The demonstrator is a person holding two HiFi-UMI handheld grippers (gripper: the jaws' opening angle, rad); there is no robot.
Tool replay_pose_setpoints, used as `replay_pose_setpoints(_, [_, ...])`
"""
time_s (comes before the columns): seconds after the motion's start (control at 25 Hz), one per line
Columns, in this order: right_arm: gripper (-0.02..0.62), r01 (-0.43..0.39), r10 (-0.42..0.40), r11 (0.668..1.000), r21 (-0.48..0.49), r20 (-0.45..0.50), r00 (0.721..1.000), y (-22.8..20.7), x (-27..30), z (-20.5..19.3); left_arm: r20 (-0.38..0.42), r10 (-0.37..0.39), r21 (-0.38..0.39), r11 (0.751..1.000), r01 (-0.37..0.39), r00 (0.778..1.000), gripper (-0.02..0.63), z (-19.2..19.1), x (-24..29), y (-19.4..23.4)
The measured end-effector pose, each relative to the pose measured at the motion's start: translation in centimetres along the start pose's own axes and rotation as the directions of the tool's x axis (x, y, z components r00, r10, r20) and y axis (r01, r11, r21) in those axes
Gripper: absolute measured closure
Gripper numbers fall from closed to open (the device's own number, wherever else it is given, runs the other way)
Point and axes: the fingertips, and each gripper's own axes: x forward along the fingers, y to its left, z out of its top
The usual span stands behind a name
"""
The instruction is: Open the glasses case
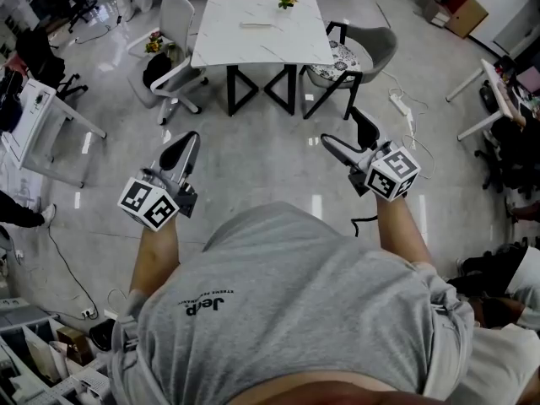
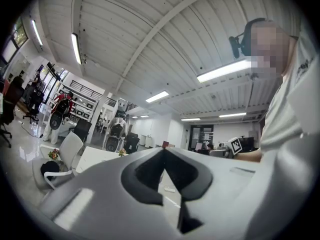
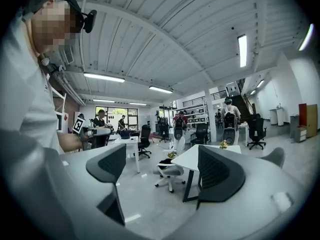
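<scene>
A flat pale oblong thing (image 1: 256, 25), perhaps the glasses case, lies on the white table (image 1: 219, 45) well ahead of me; it is too small to tell for sure. Both grippers are held out level over the floor, far short of the table. In the head view my left gripper (image 1: 191, 139) has its jaws together, and in the left gripper view its tips (image 2: 164, 153) meet with nothing between them. My right gripper (image 1: 340, 127) stands with its jaws wide apart; in the right gripper view the gap (image 3: 162, 170) holds nothing but floor and furniture beyond.
A small flower pot (image 1: 288, 0) stands at the table's far edge. A white chair (image 1: 175, 22) with a black bag (image 1: 156, 68) sits left of the table, a grey chair (image 1: 373, 49) right. A power strip (image 1: 399, 104) lies on the floor; desks stand at both sides.
</scene>
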Motion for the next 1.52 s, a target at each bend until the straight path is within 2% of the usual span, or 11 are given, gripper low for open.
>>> replay_pose_setpoints(0.44, [0.171, -0.063, 0.063, 0.998, 0.028, -0.003, 0.998, -5.0, -3.2, -0.7, -0.033, 0.022, -0.019, 1.0, -0.023, 0.999, 0.549, -2.7, 4.3, -5.8])
replay_pose_setpoints(0.6, [0.171, -0.073, 0.073, 0.997, 0.027, -0.001, 0.997, -6.0, -2.6, -0.8, -0.043, 0.023, -0.007, 1.0, -0.023, 0.999, 0.549, -2.6, 5.3, -5.5])
replay_pose_setpoints(0.76, [0.172, -0.056, 0.056, 0.998, 0.037, -0.008, 0.998, -7.5, -0.5, -1.0, -0.033, 0.018, -0.011, 1.0, -0.019, 0.999, 0.549, -2.3, 6.4, -3.0])
replay_pose_setpoints(0.92, [0.172, -0.023, 0.025, 0.999, 0.036, -0.036, 0.999, -8.4, 3.3, -1.8, -0.024, -0.011, -0.029, 1.0, 0.011, 1.0, 0.549, -2.8, 7.8, 1.5])
replay_pose_setpoints(1.08, [0.172, 0.028, -0.028, 0.999, 0.018, -0.044, 0.999, -10.3, 8.8, -1.6, -0.005, -0.064, -0.049, 0.997, 0.064, 0.998, 0.549, -2.5, 10.5, 8.1])
replay_pose_setpoints(1.24, [0.172, 0.083, -0.083, 0.996, 0.033, -0.025, 0.996, -11.7, 16.0, -0.3, 0.013, -0.129, -0.052, 0.99, 0.13, 0.992, 0.549, -0.5, 13.9, 16.3])
replay_pose_setpoints(1.52, [0.173, 0.116, -0.116, 0.992, 0.044, 0.003, 0.993, -12.5, 30.2, 3.1, -0.021, -0.205, -0.012, 0.979, 0.205, 0.979, 0.549, 4.2, 18.2, 30.3])
